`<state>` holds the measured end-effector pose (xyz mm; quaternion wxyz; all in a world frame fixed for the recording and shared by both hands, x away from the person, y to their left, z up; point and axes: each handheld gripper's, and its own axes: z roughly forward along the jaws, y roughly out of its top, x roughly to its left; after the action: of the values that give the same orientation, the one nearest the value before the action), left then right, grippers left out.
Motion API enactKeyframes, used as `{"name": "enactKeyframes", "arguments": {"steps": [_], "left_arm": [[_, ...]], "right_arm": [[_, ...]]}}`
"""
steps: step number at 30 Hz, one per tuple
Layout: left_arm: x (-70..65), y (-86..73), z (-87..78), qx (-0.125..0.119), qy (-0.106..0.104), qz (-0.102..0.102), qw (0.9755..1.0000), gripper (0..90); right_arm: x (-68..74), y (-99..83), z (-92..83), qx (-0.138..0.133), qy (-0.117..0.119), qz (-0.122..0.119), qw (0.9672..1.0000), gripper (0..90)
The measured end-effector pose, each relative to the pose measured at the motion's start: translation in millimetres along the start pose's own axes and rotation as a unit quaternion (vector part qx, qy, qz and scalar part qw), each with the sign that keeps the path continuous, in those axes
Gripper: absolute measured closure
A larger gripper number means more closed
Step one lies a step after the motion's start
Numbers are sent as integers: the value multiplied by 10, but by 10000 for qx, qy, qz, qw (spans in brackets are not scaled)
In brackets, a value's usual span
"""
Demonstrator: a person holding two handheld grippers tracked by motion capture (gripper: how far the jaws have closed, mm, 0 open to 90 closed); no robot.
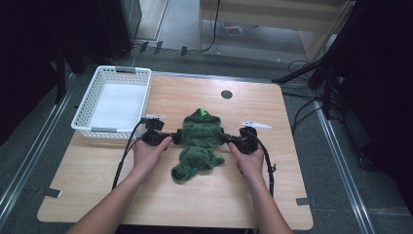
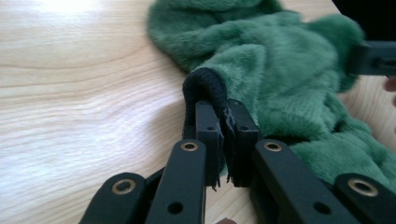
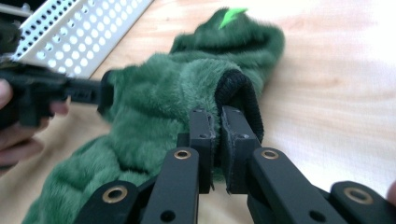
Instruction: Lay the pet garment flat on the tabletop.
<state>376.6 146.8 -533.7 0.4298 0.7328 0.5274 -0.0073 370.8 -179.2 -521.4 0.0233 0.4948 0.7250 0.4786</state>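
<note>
A fuzzy green hooded garment [image 1: 199, 139] with a bright green spike on its hood lies spread on the wooden table [image 1: 160, 195]. Its two sleeves end in black cuffs. At the garment's left side, my left gripper [image 1: 174, 137] [image 2: 223, 109] is shut on the left sleeve's black cuff [image 2: 205, 84]. At the right side, my right gripper [image 1: 225, 139] [image 3: 218, 114] is shut on the other black cuff [image 3: 238, 86]. Both sleeves are stretched out sideways between the two grippers. The legs are bunched toward the person.
A white perforated basket [image 1: 117, 73] [image 3: 79, 32] stands at the table's far left corner, just behind the left hand. A round black grommet [image 1: 226, 94] sits near the table's far edge. Cables trail from both grippers along the person's forearms.
</note>
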Motion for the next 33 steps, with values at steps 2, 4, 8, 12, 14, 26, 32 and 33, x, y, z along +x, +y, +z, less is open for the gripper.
{"name": "enactKeyframes", "arguments": {"steps": [2,4,8,12,14,26,32,33], "left_arm": [[18,-3,19,120,37,57,9999,870],[-4,-27,65,231,209,241,9992,874],[-131,-60,94,261,671,704,9949,878],[-136,-67,104,147,689,753,9947,856],[-146,-74,91,77,704,827,9941,824],[-399,-313,-387,-682,528,1155,9896,473],[-421,-543,-531,-697,326,1130,9906,484],[-421,-592,-547,-670,316,1121,9909,484]], "right_arm": [[-3,-19,-10,95,-60,-16,9999,851],[-17,-99,12,382,-356,-197,9984,853],[-9,-217,57,466,-718,-450,9953,860],[54,-218,91,528,-912,-731,9917,837],[57,-215,85,516,-875,-704,9923,807],[389,-143,-310,-330,-547,-832,9945,591],[739,-209,-258,-74,-91,-1185,9929,540],[739,-209,-258,-74,-91,-1185,9929,540]]}}
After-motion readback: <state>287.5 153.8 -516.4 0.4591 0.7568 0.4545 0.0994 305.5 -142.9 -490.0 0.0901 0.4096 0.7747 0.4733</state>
